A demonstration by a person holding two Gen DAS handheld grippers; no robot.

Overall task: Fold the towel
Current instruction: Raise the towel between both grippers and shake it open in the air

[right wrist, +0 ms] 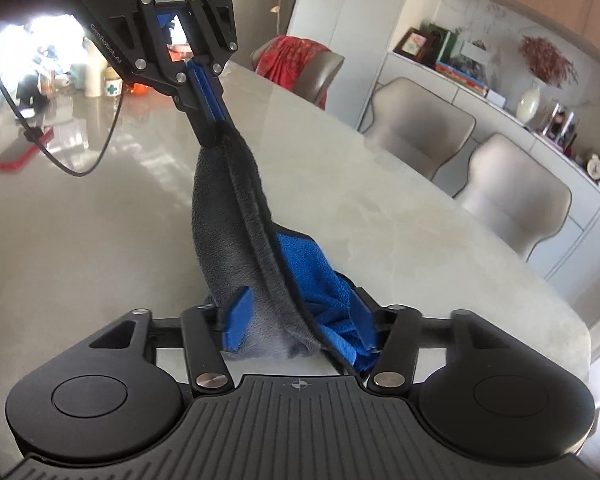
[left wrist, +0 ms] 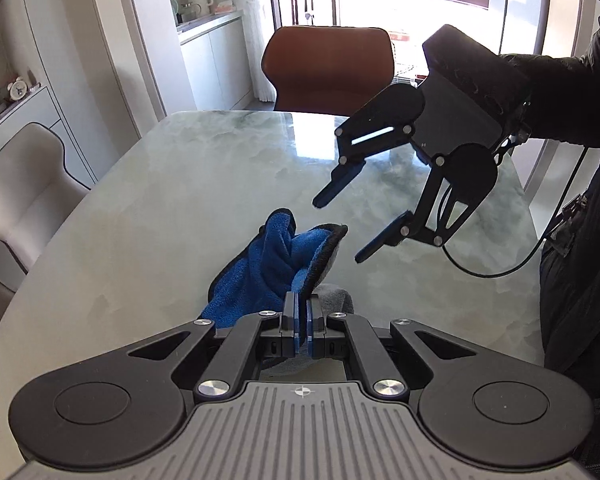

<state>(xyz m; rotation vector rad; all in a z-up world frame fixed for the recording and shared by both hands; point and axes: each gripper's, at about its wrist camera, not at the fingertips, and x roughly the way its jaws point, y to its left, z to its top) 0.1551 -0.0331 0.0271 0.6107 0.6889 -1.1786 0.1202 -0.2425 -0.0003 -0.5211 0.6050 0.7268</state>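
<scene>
A towel [left wrist: 264, 276], blue on one side and grey on the other with a dark edge, hangs bunched above the marble table [left wrist: 180, 184]. My left gripper [left wrist: 301, 312] is shut on the towel's edge; in the right wrist view it [right wrist: 214, 136] holds the towel [right wrist: 228, 220] up from above. My right gripper [left wrist: 336, 232] is open in the air to the right of the towel. In its own view the right gripper [right wrist: 300, 316] stands open with the hanging towel between its fingers, not clamped.
A brown chair [left wrist: 328, 68] stands at the table's far end and pale chairs [right wrist: 512, 196] along the side. A red phone [right wrist: 22, 148] and cups [right wrist: 100, 76] sit on the table. A black cable [left wrist: 500, 268] hangs from the right gripper.
</scene>
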